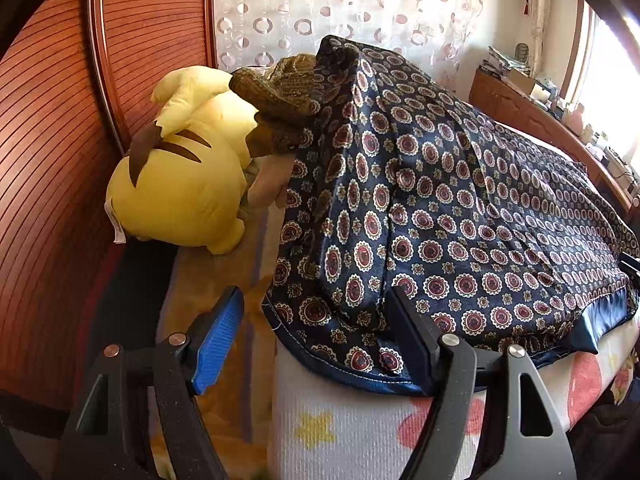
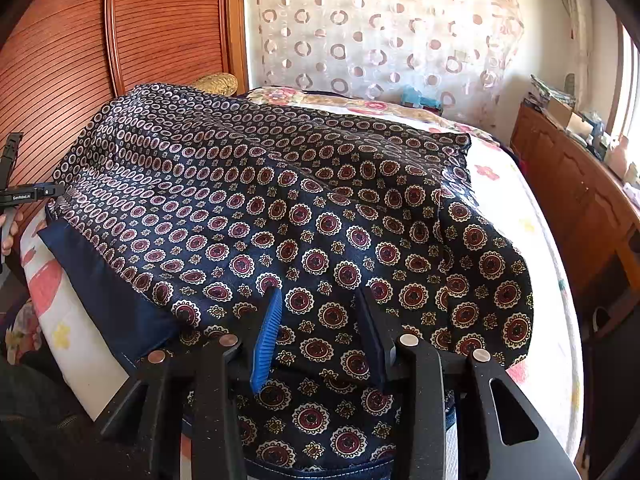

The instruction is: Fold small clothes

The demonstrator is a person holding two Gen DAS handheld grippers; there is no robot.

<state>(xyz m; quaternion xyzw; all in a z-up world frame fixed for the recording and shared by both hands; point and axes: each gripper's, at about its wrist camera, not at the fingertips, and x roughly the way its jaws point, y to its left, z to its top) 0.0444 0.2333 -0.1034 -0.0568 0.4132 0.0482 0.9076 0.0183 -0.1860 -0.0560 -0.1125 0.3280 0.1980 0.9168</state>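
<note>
Nearest the lens in the right wrist view, the right gripper (image 2: pixel 316 320) has its fingers partly apart, resting over the near hem of the navy patterned garment (image 2: pixel 320 216); cloth lies between and under them, but the pads do not appear to press on it, so it looks like a loose or released hold rather than a pinch. In the left wrist view, the left gripper (image 1: pixel 316 312) stands wide open with nothing held; its right finger sits on the garment's near corner at about five o'clock, its blue-padded left finger hangs clear over the bed (image 1: pixel 352 432) edge at seven o'clock. Outward from both, the garment spreads across the flowered bed, its far end draped up over something at twelve o'clock, with a plain navy band (image 2: pixel 100 280) showing along the near edge at nine o'clock in the right view. Beyond it at ten o'clock in the left view lie a yellow plush toy (image 1: pixel 176 184) and a brown knitted item (image 1: pixel 276 96). Judging by this, the garment is laid out but no clear fold is finished; most folding remains.
</note>
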